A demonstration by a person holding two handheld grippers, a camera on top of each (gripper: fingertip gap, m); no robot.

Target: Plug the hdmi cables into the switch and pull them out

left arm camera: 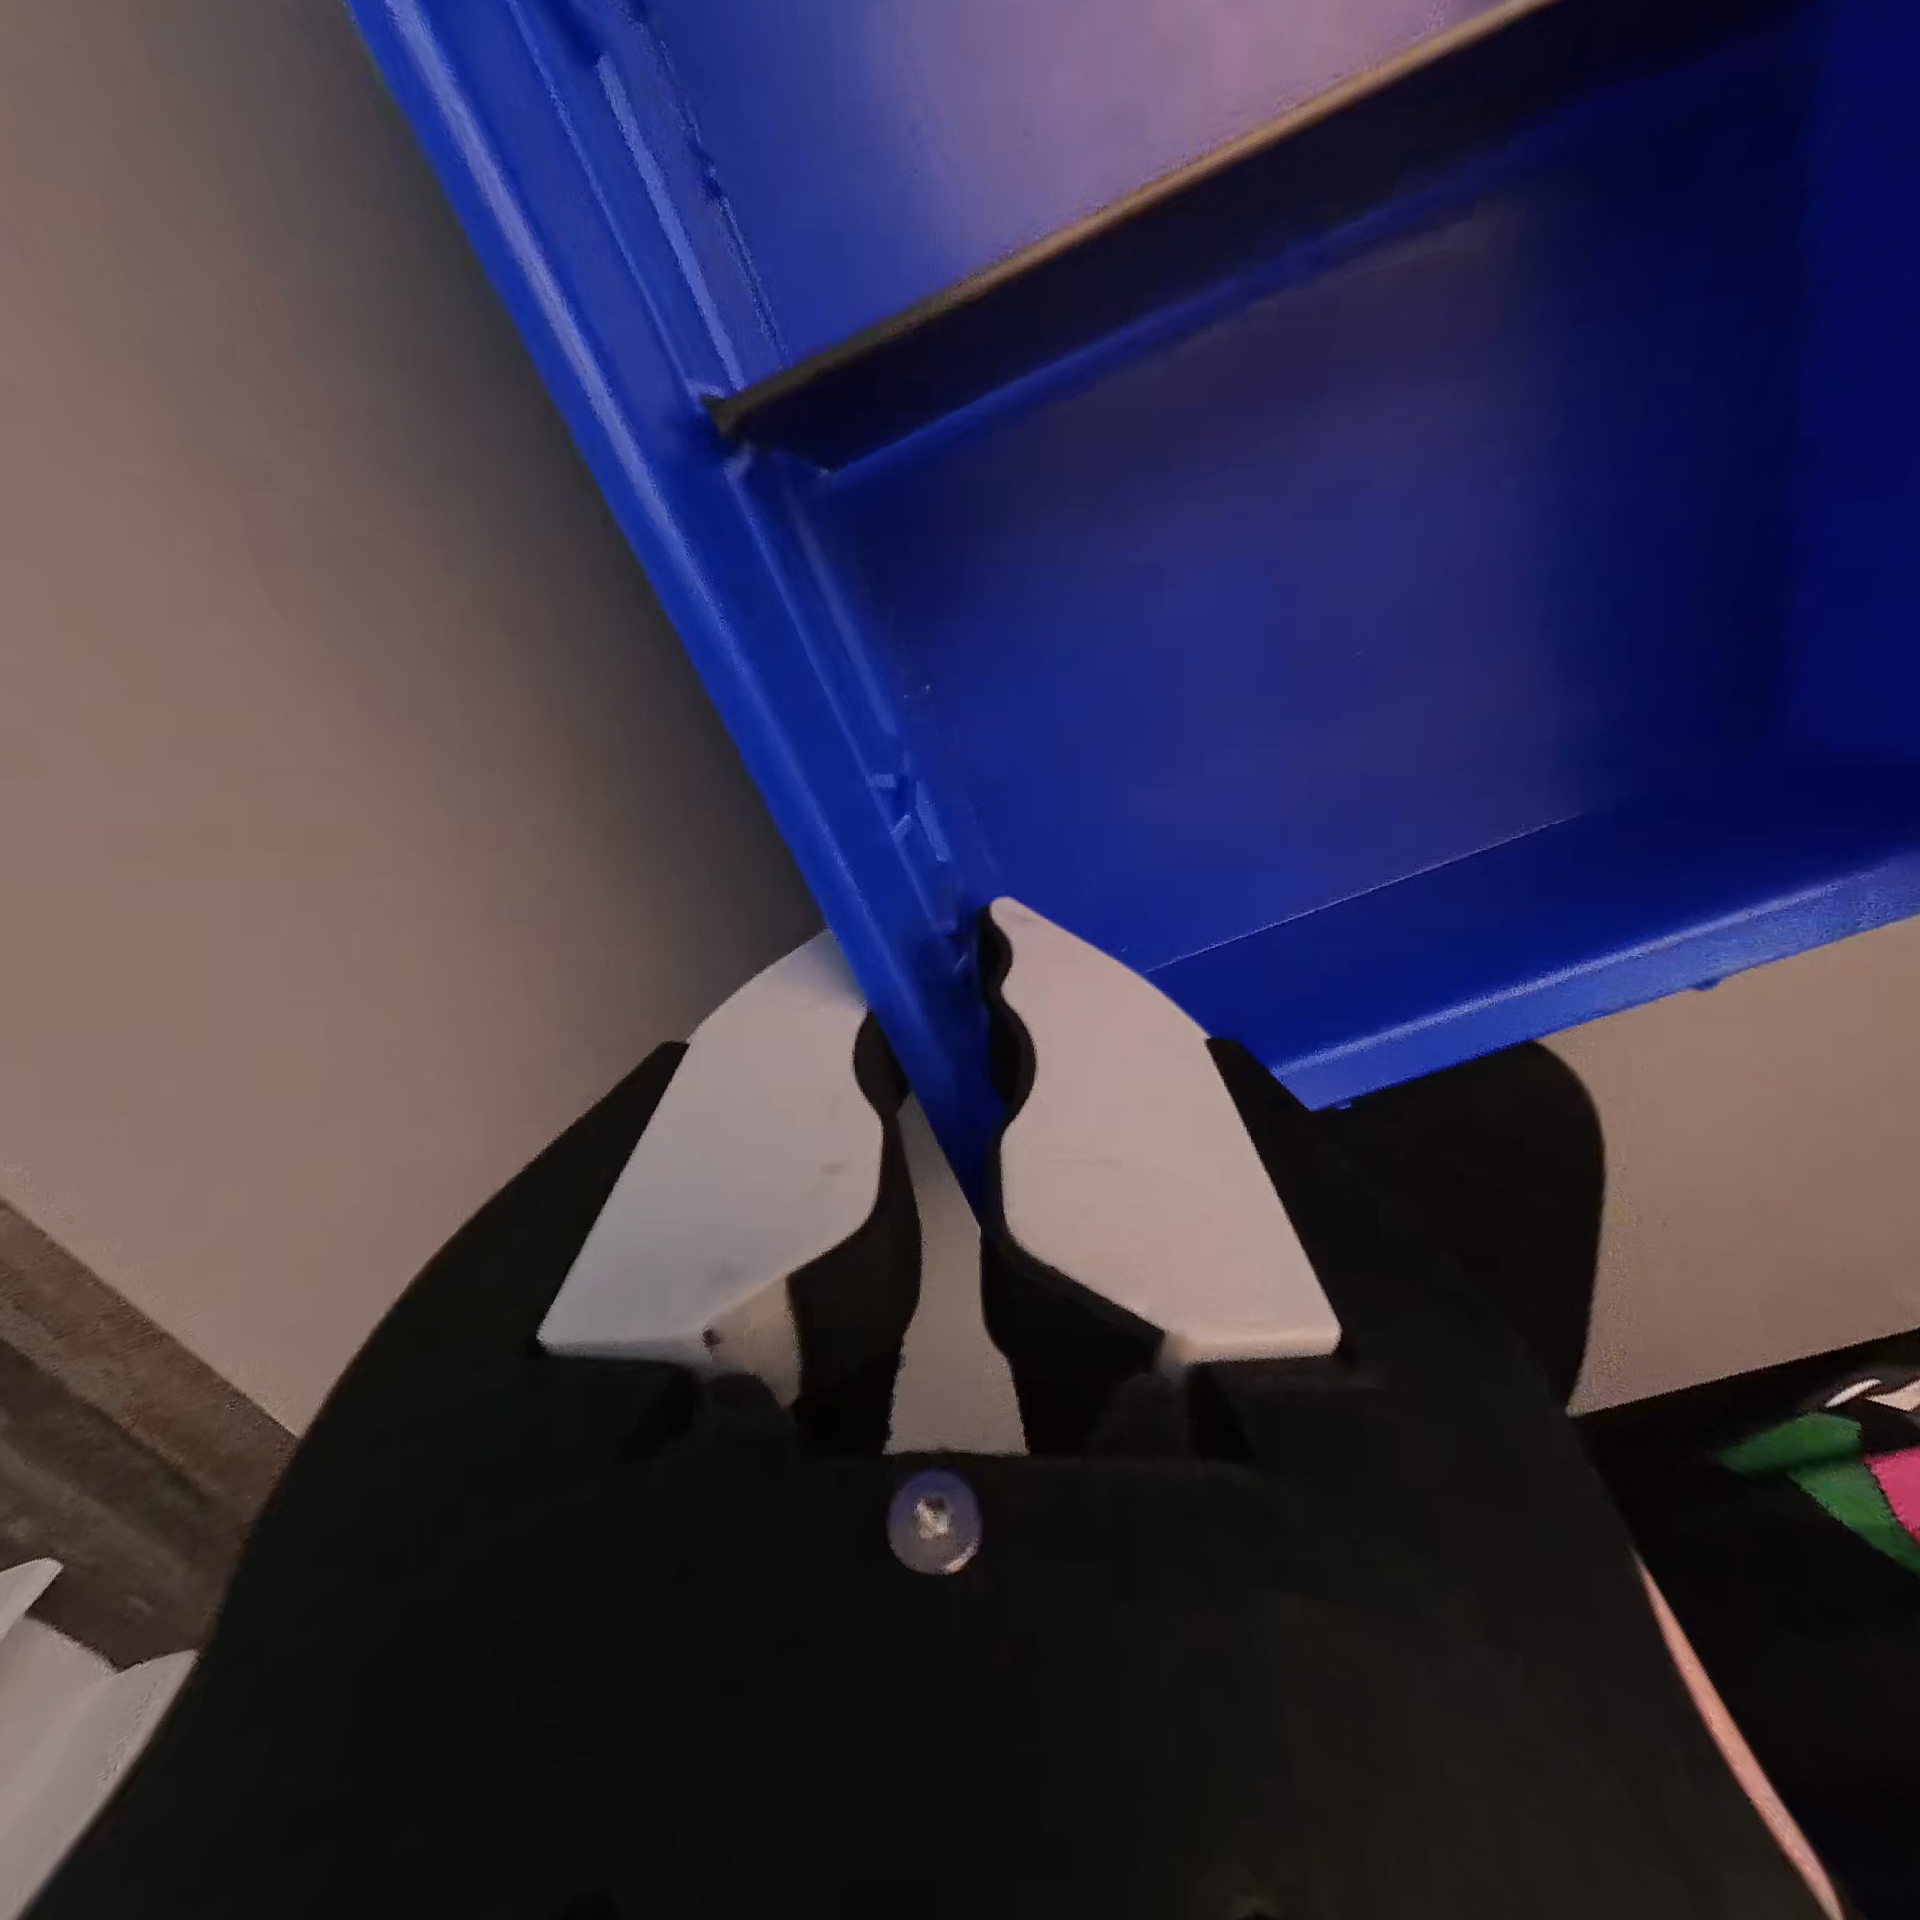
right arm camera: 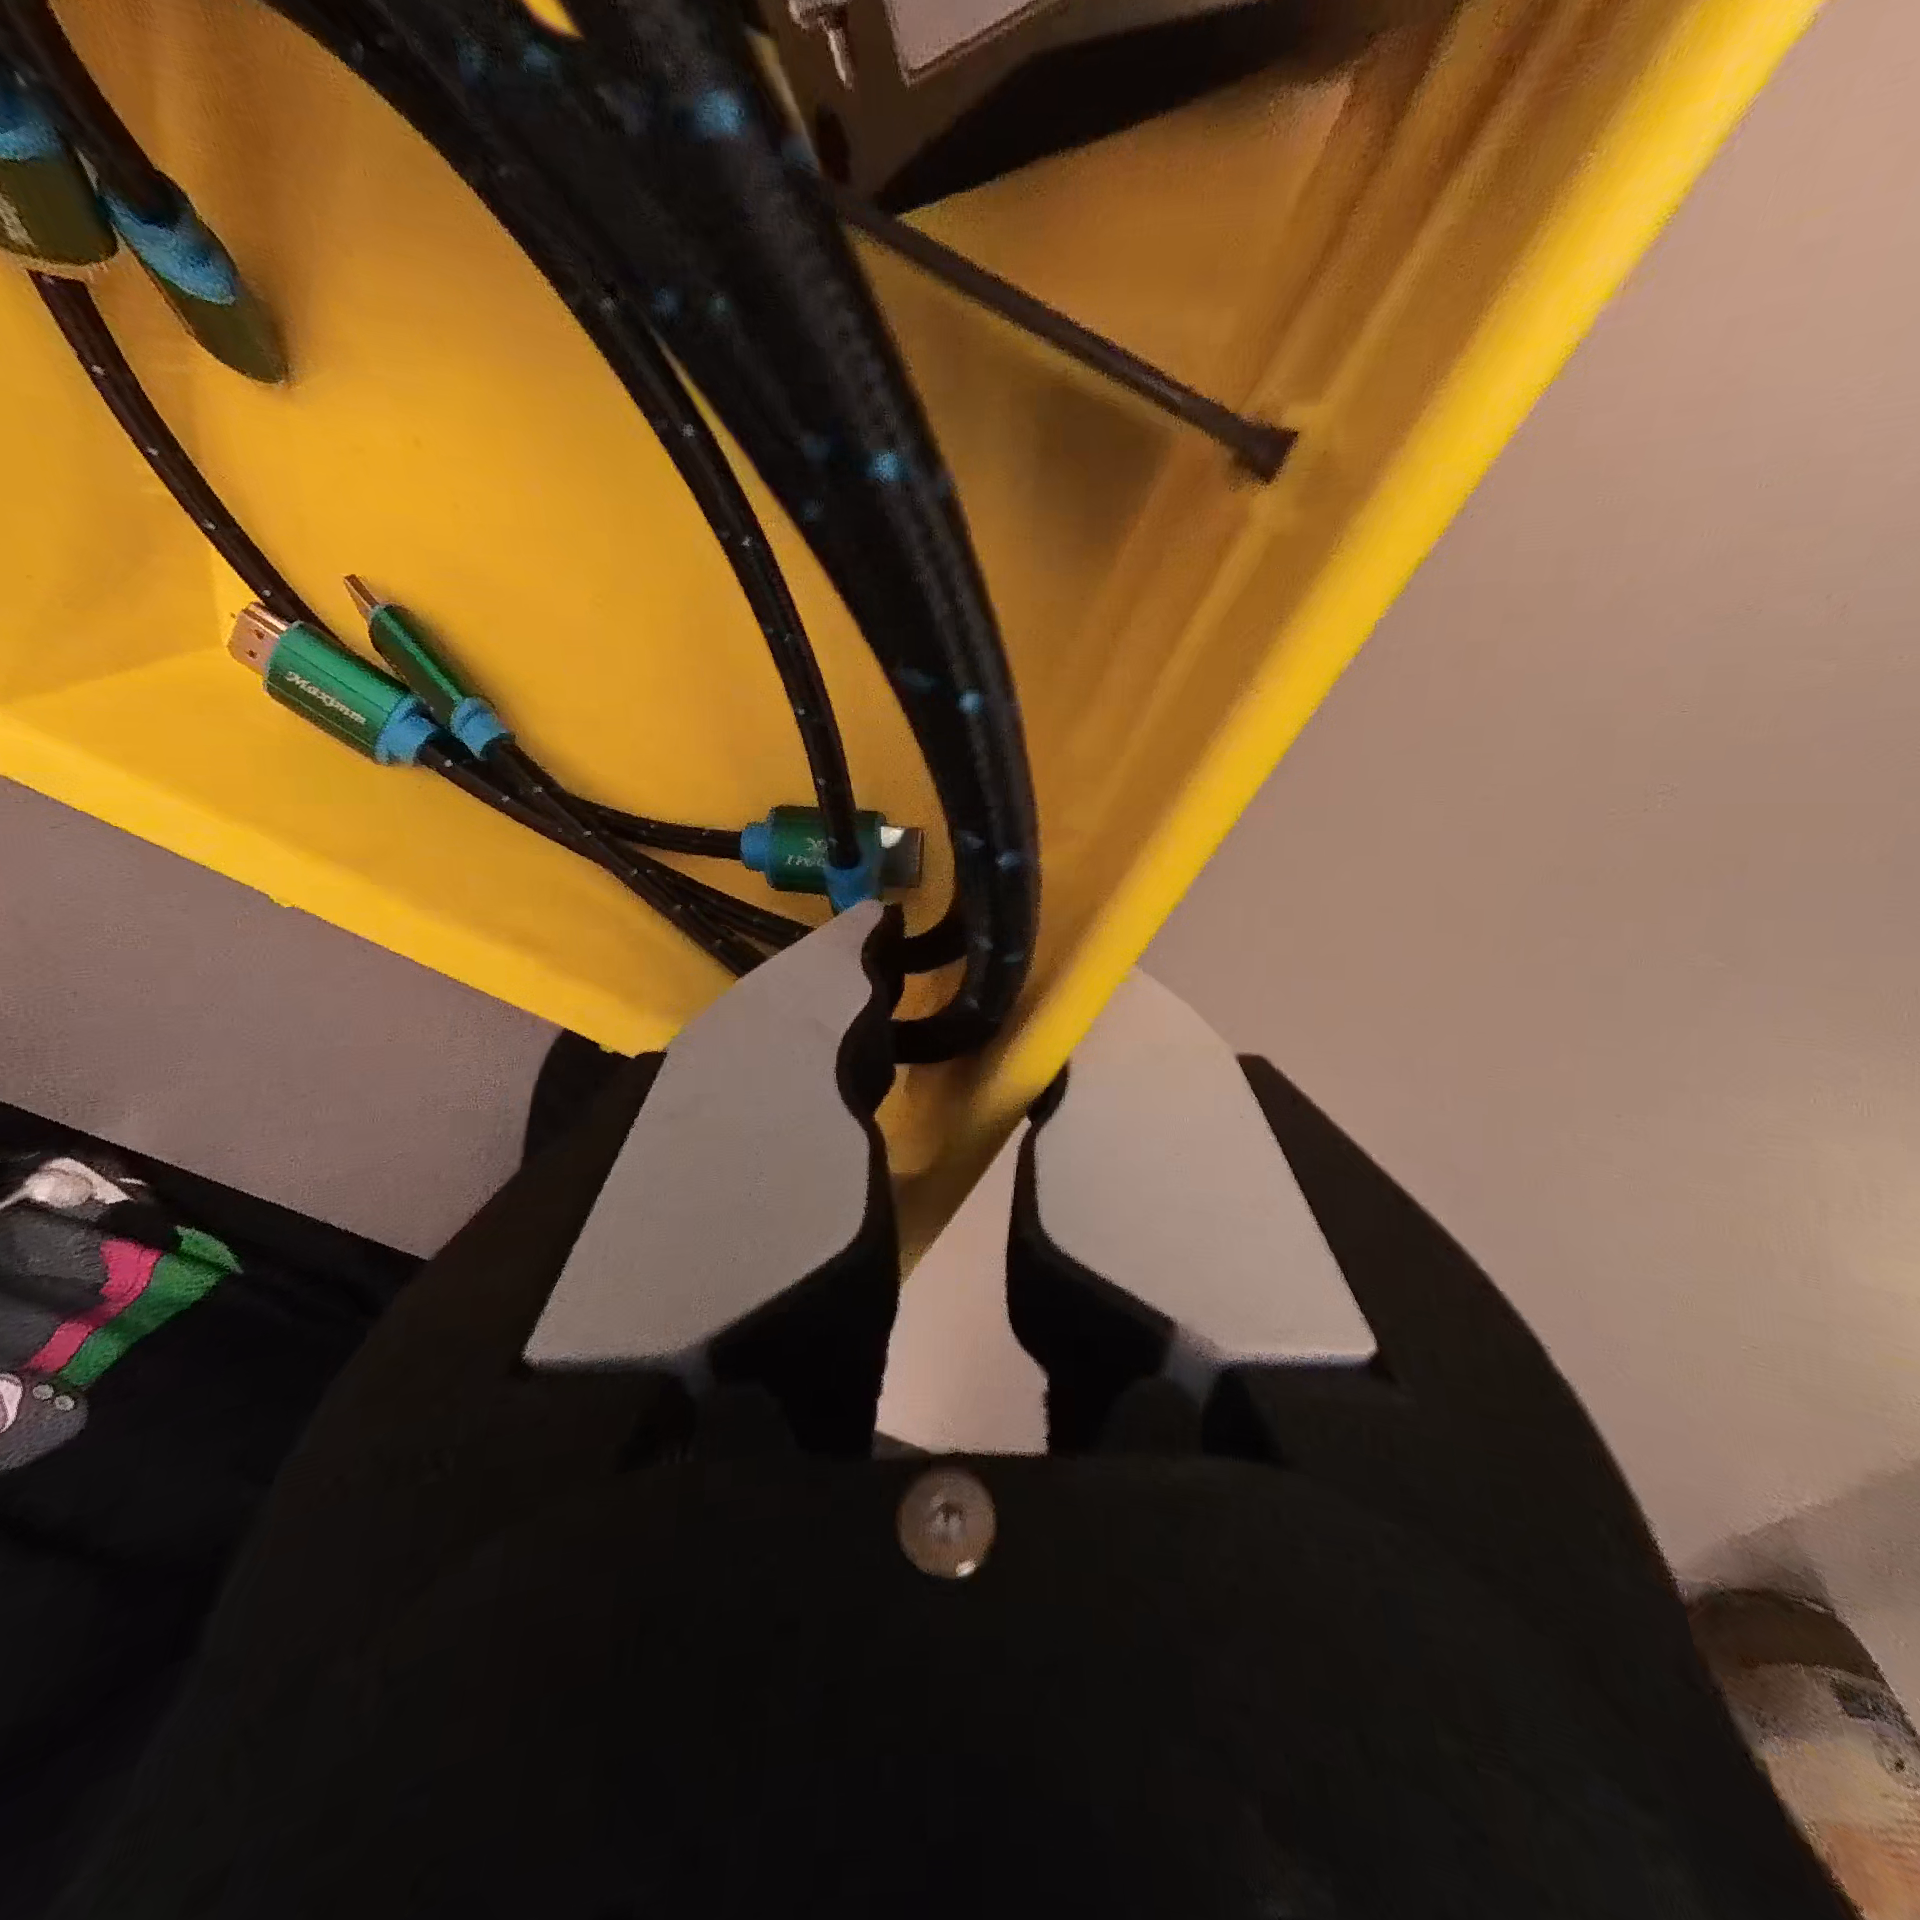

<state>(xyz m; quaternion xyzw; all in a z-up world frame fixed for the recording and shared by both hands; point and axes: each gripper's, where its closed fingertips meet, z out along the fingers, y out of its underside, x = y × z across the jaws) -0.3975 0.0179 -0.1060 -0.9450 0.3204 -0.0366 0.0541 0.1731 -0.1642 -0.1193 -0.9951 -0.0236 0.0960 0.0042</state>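
Left wrist view shows my left gripper [left arm camera: 940,1029] clamped on the wall of a blue bin [left arm camera: 1351,665], one finger outside, one inside, the wall running from my tips up toward 11 o'clock; the bin's compartments look bare, split by a dark divider [left arm camera: 1091,281]. In the right wrist view my right gripper [right arm camera: 987,997] pinches the rim of a yellow bin [right arm camera: 1351,582] the same way, the rim climbing toward 1 o'clock. Neither holds a cable. The HDMI cables [right arm camera: 831,499] lie loose in the yellow bin: a black braided bundle sweeps from 12 o'clock down to my tips, and green-shelled plugs [right arm camera: 831,847] rest just beyond my left finger, at about 11 o'clock, with more farther off at 10. A dark boxy thing [right arm camera: 935,73] at the top edge, about 12 o'clock, may be the switch, but I cannot tell. As I judge it, the task has hardly begun: every plug I can see is free, nothing is seated in a port, so all the plugging and pulling remains, and both grippers must first let go of the bins.
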